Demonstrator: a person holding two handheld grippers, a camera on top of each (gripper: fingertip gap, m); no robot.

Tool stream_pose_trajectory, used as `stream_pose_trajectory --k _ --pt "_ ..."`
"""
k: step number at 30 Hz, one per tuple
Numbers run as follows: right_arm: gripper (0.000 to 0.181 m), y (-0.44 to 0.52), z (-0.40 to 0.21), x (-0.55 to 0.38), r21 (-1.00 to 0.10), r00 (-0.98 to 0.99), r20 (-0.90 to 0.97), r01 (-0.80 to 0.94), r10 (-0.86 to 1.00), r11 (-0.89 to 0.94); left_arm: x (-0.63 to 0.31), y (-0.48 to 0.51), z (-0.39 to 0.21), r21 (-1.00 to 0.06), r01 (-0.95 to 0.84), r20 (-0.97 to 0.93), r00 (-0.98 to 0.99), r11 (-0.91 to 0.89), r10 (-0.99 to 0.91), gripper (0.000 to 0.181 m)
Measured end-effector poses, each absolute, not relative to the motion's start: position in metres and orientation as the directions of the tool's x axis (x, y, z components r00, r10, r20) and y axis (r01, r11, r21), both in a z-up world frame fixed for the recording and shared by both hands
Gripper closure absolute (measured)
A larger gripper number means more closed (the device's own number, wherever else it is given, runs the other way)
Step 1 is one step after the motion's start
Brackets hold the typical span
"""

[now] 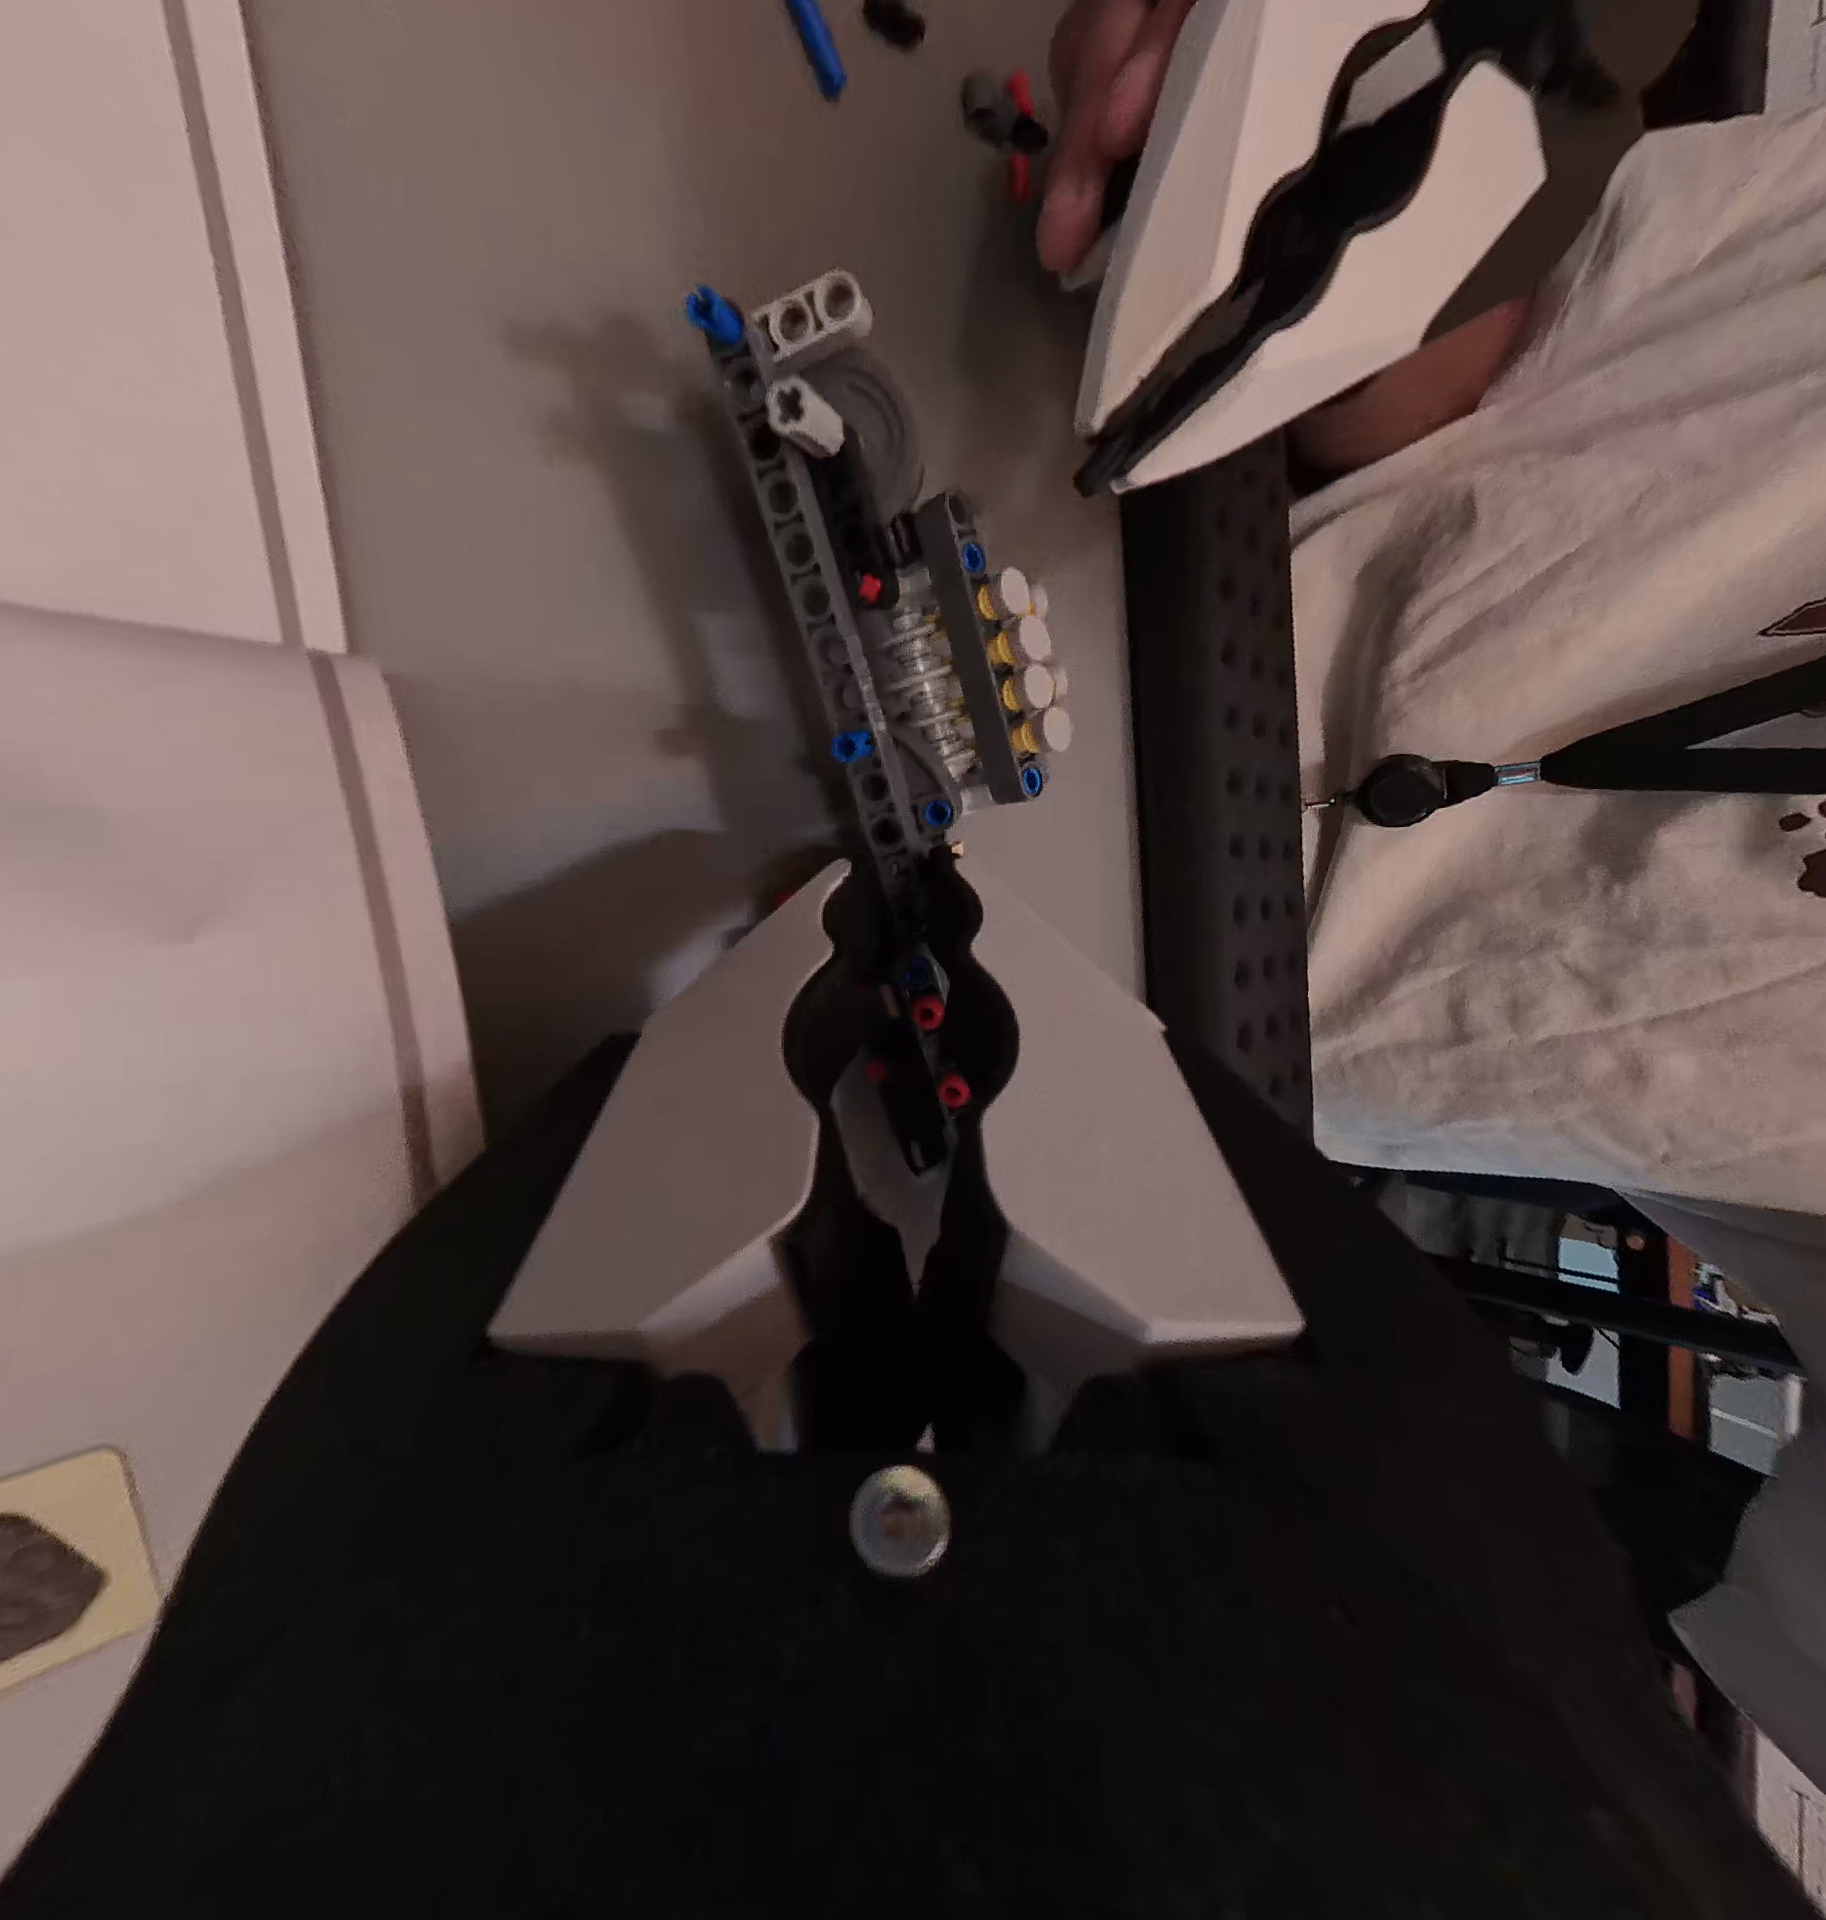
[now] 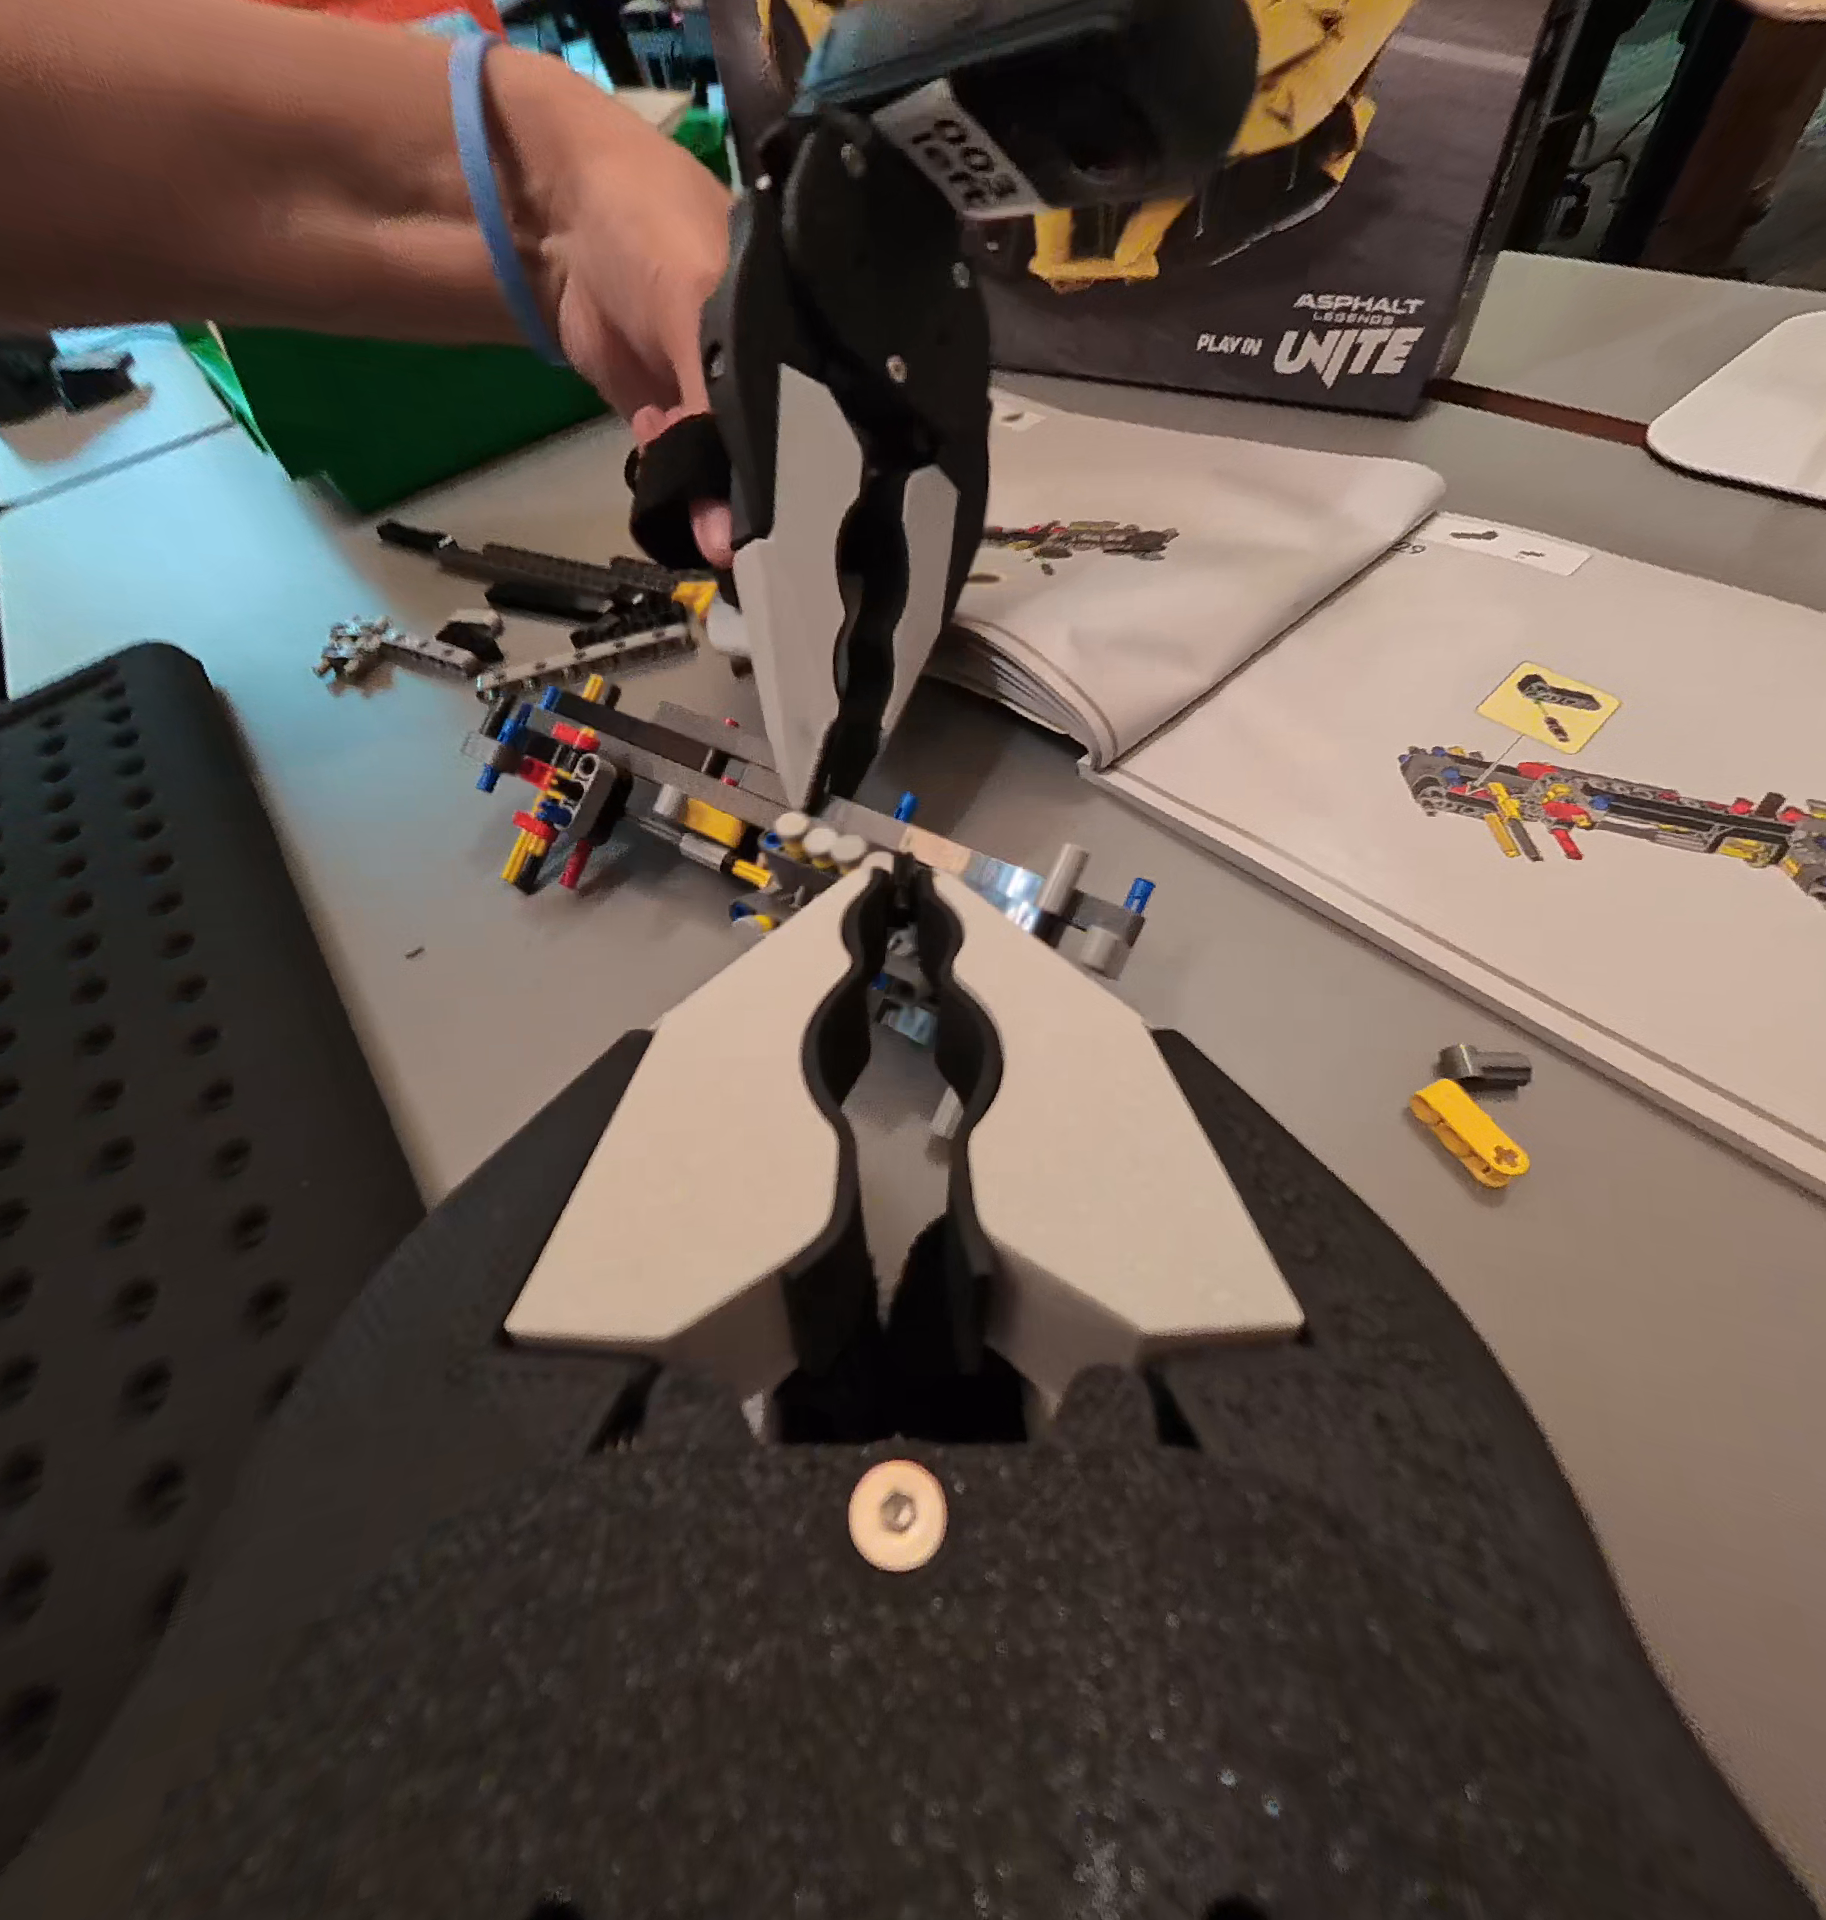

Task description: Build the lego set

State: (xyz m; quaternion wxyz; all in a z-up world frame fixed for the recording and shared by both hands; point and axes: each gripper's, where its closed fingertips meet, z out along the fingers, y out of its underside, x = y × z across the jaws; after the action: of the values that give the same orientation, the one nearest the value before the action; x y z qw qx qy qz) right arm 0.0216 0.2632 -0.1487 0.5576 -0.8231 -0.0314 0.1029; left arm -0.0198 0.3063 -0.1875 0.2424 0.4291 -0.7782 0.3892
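Left gripper [image 1: 904,904]: closed around the end of the long grey lego assembly [image 1: 867,582], fingers clamped on the beam with its red and blue pins between them; in the right wrist view seen from outside [image 2: 821,800], pointing steeply down, held by a hand [image 2: 618,270] with a blue wristband.
Right gripper [image 2: 898,883]: fingertips nearly together, pinching something small and dark at the assembly's edge; what it is, cannot tell.
Lego assembly: long, grey and black, with blue, red and yellow pins and a row of white cylinders [image 1: 1034,665]; one end low over the tabletop [image 2: 1304,1039], whether resting on it cannot tell.
Loose parts: yellow piece [image 2: 1470,1146] and small dark grey piece [image 2: 1485,1065] on the tabletop, just beside the open instruction booklet [image 2: 1511,883]; more black and grey beams [image 2: 535,592] farther back.
Box: dark set box [image 2: 1304,208] upright behind the booklet.
Chair: black perforated surface [image 2: 109,987] at the left edge.
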Motion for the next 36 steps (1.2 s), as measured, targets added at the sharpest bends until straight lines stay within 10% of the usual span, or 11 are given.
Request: stream_pose_trajectory --k 21,36 --pt "0.177 0.255 -0.126 0.045 -0.954 0.979 -0.185 -0.157 0.090 -0.255 -0.029 0.303 -0.162 -0.139 -0.452 -0.453 -0.762 0.881 -0.463 0.175" --pt "0.177 0.256 -0.130 0.040 -0.951 0.978 -0.174 -0.138 0.112 -0.278 -0.036 0.297 -0.168 -0.119 -0.420 -0.766 -0.538 0.900 -0.352 0.175"
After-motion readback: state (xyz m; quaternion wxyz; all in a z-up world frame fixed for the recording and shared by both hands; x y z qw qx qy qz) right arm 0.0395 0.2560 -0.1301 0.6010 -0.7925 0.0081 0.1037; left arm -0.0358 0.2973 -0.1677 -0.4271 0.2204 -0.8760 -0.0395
